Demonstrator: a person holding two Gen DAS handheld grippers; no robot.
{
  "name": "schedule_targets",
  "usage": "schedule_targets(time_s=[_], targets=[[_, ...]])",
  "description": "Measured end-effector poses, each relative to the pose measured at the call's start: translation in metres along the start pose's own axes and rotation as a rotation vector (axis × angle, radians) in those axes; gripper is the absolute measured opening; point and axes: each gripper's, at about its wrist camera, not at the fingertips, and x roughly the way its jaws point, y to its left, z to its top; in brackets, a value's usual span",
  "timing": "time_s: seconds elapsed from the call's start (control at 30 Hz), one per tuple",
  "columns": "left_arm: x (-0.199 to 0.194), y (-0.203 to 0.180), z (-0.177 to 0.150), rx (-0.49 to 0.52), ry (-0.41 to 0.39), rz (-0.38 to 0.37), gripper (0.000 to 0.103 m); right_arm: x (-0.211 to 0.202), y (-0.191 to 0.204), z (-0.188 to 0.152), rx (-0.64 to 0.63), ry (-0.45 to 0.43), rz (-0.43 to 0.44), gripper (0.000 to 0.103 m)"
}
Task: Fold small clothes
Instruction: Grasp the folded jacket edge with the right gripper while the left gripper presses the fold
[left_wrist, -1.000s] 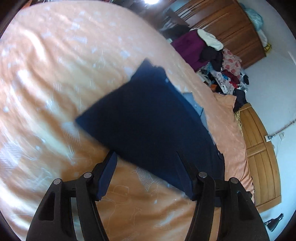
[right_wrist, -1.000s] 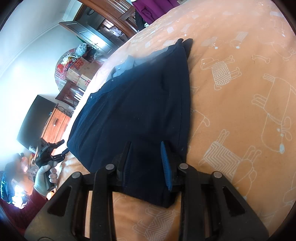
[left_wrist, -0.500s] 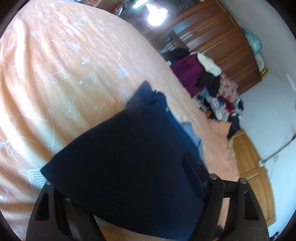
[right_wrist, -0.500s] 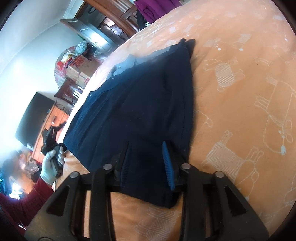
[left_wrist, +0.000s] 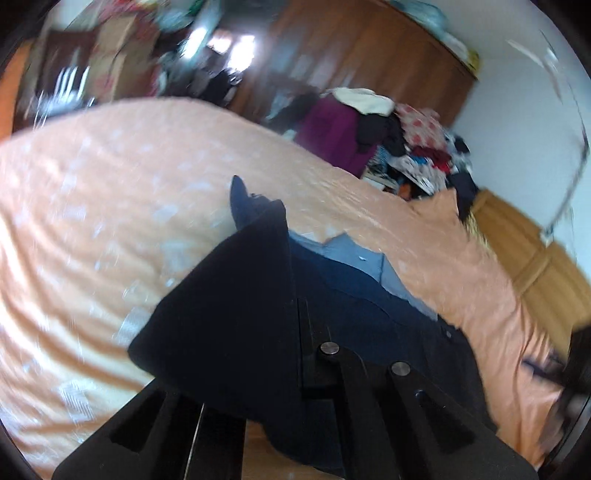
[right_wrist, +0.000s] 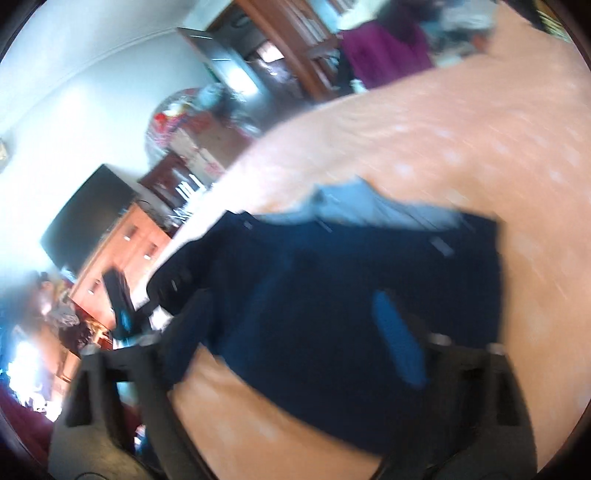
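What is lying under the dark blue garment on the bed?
Under the dark blue garment a light grey-blue cloth peeks out at its far edge, on the orange bedsheet. The rest of that cloth is covered.

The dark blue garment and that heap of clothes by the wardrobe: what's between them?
In the left wrist view, only peach bedsheet lies between the dark blue garment and the clothes heap.

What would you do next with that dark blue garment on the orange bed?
Probably carry the lifted edge across and lay it down: the left gripper holds a raised flap of the navy garment, while the rest lies flat on the orange bedsheet.
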Motion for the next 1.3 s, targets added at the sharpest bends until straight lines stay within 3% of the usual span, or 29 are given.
schedule_targets(time_s=[0.13,0.27,0.37,0.4,0.43,0.47,0.5,0.6,0.7,0.83,1.0,1.13,1.23,1.3], targets=[[-0.006,-0.044,-0.001,0.169,-0.009,0.003,0.001,0.105,0.043,0.054,-0.023,0.147,0.217,0.094],[0.002,-0.084,-0.008,0.325,0.019,-0.009,0.002,0.191,0.072,0.068,-0.054,0.303,0.257,0.094],[0.013,-0.12,-0.018,0.439,0.05,-0.046,0.003,0.223,0.056,0.062,-0.037,0.339,0.176,0.09],[0.019,-0.135,-0.026,0.49,0.072,-0.07,0.003,0.222,0.044,0.06,-0.031,0.319,0.138,0.075],[0.023,-0.146,-0.031,0.523,0.088,-0.085,0.003,0.219,0.03,0.06,-0.011,0.301,0.116,0.037],[0.028,-0.158,-0.037,0.553,0.106,-0.104,0.004,0.212,0.011,0.057,0.024,0.278,0.074,0.02],[0.035,-0.172,-0.046,0.583,0.132,-0.127,0.006,0.203,-0.004,0.054,0.056,0.256,0.047,0.011],[0.053,-0.214,-0.066,0.636,0.207,-0.195,0.007,0.157,-0.055,0.035,0.168,0.18,0.016,0.009],[0.064,-0.267,-0.087,0.717,0.278,-0.283,0.012,0.102,-0.102,0.023,0.27,0.126,0.053,0.009],[0.08,-0.32,-0.114,0.779,0.352,-0.379,0.014,0.069,-0.162,0.006,0.397,0.115,0.064,0.009],[0.113,-0.356,-0.147,0.843,0.459,-0.388,0.021,0.078,-0.202,-0.016,0.484,0.134,0.083,0.009],[0.121,-0.371,-0.149,0.831,0.441,-0.392,0.021,0.071,-0.199,-0.007,0.457,0.088,0.117,0.009],[0.13,-0.368,-0.153,0.813,0.468,-0.392,0.025,0.093,-0.218,-0.011,0.483,0.155,0.094,0.007],[0.147,-0.369,-0.167,0.816,0.519,-0.39,0.038,0.098,-0.224,-0.012,0.497,0.161,0.118,0.006]])
